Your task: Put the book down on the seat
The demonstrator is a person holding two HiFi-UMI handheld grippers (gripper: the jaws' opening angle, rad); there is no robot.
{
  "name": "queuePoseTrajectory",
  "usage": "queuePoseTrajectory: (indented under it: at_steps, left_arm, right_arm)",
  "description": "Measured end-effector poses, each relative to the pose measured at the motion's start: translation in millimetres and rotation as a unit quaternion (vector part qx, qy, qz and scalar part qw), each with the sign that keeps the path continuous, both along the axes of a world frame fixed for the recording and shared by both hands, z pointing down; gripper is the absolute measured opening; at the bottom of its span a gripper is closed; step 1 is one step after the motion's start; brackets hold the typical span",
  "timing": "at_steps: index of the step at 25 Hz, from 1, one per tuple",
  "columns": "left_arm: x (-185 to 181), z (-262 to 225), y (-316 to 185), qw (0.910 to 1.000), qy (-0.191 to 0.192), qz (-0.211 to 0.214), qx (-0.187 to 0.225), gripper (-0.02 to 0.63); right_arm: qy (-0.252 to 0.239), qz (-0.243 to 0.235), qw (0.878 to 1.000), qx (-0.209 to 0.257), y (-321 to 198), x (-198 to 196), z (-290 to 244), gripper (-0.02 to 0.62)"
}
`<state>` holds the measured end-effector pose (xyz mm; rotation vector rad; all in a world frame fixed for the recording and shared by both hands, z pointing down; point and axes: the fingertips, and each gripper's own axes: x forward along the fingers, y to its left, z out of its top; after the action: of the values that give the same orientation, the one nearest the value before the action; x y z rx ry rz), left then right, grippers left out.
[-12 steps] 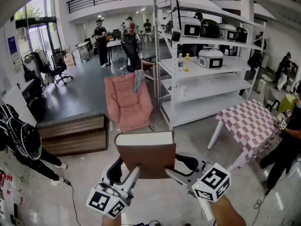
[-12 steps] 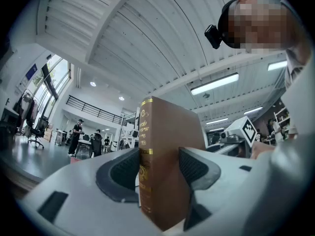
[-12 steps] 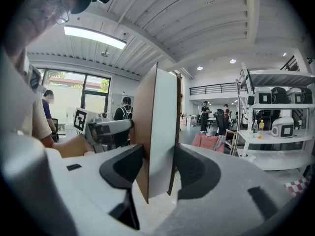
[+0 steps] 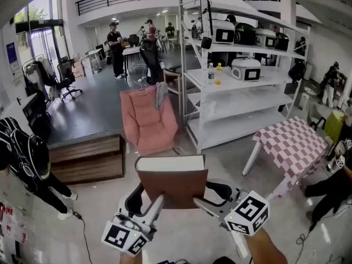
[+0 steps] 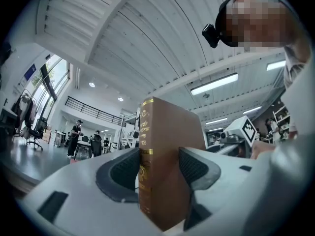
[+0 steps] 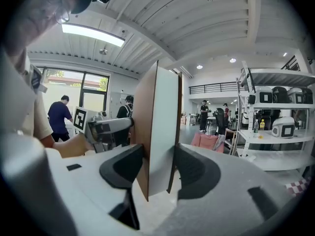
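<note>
**Book clamped by both grippers, clear of seat**

Left gripper shut on the spine edge, pads against both covers. Right gripper likewise shut on the page edge. The book sits between the two grippers, held in the air. Pink seat well ahead of the jaws.

One overhead, two close on book
</note>
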<state>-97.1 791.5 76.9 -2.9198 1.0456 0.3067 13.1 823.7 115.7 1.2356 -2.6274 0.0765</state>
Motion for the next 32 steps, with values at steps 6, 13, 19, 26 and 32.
queuePoseTrajectory:
  at_steps: [6, 13, 19, 26, 32]
  left_arm:
    - [6.0, 6.6, -21.1, 1.0, 0.001, -0.009, -0.001, 0.244]
    - [33.2, 16.7, -66.6, 0.9993, -0.008, -0.036, -0.007, 0.244]
    - [65.7, 32.1, -122.7, 0.9967, -0.013, -0.077, -0.021, 0.244]
    - [106.9, 37.1, -195.8, 0.9923, -0.029, -0.117, -0.027, 0.244]
    - [131.6, 37.1, -236.1, 0.9883, -0.039, -0.144, -0.03, 0.244]
  right_arm:
    - [0.014, -0.007, 1.0, -0.001, -22.3, 6.3, 7.2, 0.201]
    - [-0.013, -0.032, 0.999, -0.014, -73.1, 33.8, 22.4, 0.202]
    - [-0.009, -0.074, 0.997, -0.014, -136.8, 67.9, 34.6, 0.202]
    - [-0.025, -0.111, 0.993, -0.029, -217.3, 108.4, 44.8, 0.201]
    - [-0.034, -0.135, 0.99, -0.036, -262.8, 132.2, 47.4, 0.201]
